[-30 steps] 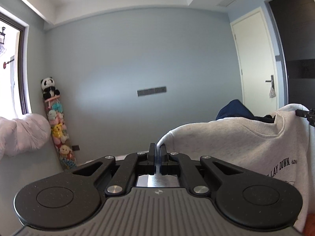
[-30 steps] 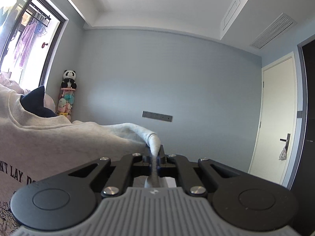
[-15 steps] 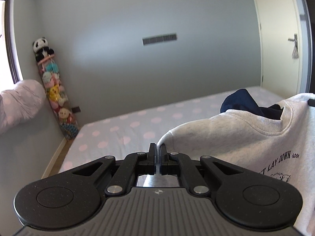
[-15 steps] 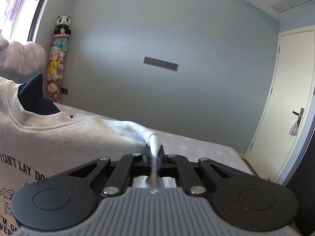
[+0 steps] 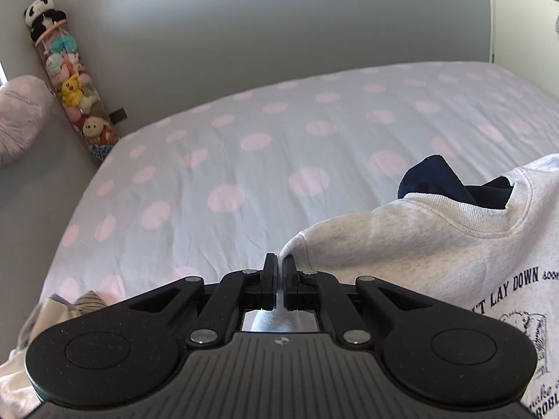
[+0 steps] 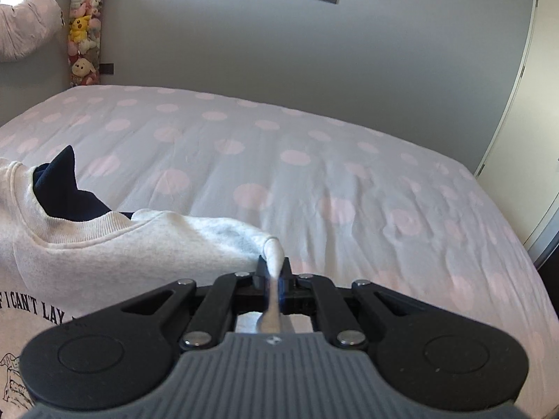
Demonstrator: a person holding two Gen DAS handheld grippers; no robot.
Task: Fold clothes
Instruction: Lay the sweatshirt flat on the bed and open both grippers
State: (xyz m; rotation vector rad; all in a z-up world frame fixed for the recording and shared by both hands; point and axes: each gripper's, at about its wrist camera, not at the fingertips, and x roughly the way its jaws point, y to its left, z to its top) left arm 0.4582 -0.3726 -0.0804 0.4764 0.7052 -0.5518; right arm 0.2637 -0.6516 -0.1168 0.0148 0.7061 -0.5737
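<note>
Pink-dotted bed (image 5: pixel 279 146), grey wall (image 6: pixel 279 42), perhaps a door (image 6: pixel 545 104) at right.

Soft daylight, slight blur, fisheye-bent edges

Left gripper (image 5: pixel 279 262): matte black, finely speckled; two slim upright fingers on angled linkage arms
Right gripper (image 6: pixel 273 266): same black build
Housings: broad rounded lobes, each with a raised disc
Screws: round silver heads at the pivots
Base: grey ribbed plate, small crosshair mark
</note>
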